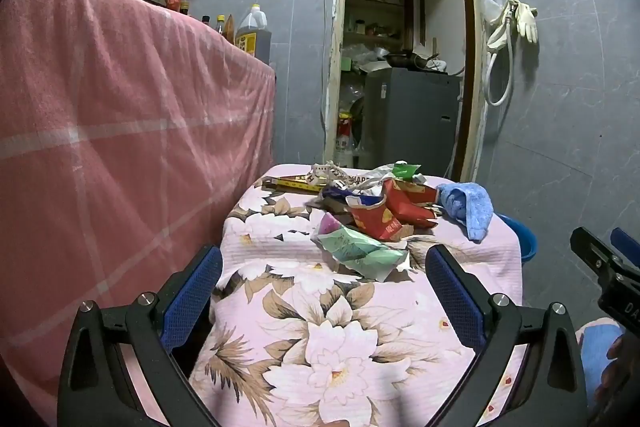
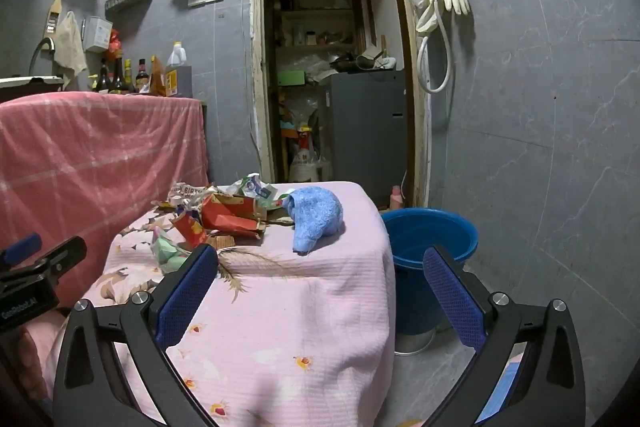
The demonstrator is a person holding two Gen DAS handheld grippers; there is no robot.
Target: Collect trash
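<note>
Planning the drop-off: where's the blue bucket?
The blue bucket stands on the floor at the table's right side, seen clearly from the right wrist; its rim peeks out past the blue towel.

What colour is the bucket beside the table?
Blue; the bucket shows best in the right wrist view.

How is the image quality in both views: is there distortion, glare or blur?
Left wrist view: strong fisheye bending, the door frame curves; bright glare at the top of the wall; trash pile sharp. Right wrist view: same bending, dark corners; blue towel sharp, even dim light.
</note>
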